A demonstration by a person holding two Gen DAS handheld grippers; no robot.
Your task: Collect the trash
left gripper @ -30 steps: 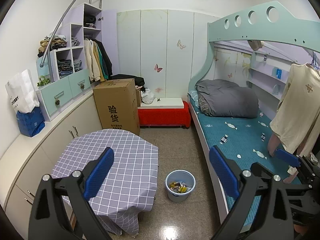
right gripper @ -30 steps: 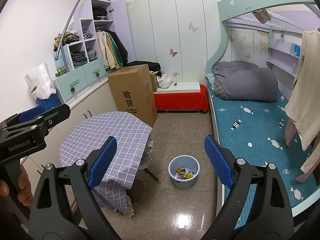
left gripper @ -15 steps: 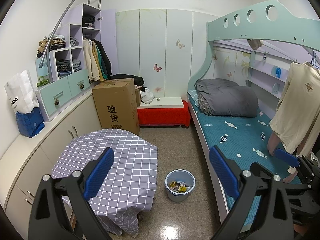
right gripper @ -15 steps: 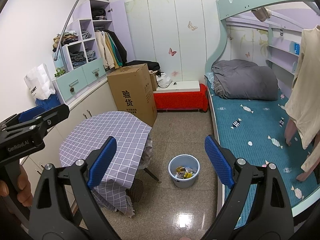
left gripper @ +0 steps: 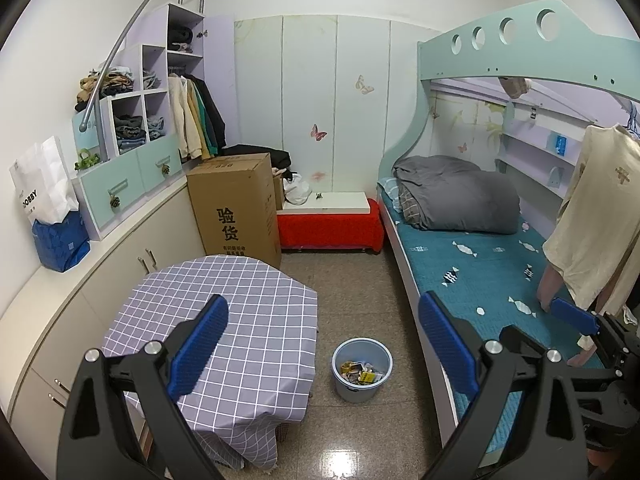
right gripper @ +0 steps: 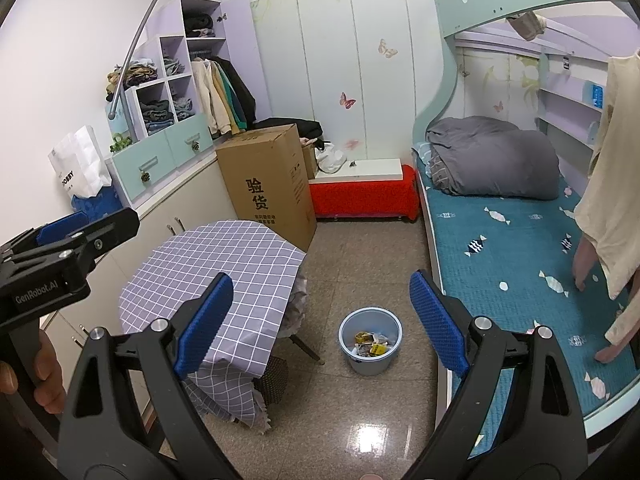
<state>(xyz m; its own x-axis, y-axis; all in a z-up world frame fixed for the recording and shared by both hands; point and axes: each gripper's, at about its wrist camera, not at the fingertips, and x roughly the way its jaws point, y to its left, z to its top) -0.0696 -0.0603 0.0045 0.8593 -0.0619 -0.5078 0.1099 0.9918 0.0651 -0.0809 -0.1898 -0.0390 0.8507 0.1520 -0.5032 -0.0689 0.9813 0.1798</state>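
I judge the collecting about done: wrappers (left gripper: 362, 373) lie in the blue bin (left gripper: 362, 390) on the floor beside the checked table (left gripper: 256, 312), no loose litter near it, and my left tool (left gripper: 322, 342) and right tool (right gripper: 320, 320) both gape empty.

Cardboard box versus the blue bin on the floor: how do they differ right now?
The cardboard box is tall, brown, closed and printed with characters; the blue bin is low, round, open-topped and holds wrappers. The box stands by the cabinets behind the table, the bin between table and bed. Both rest on the floor.
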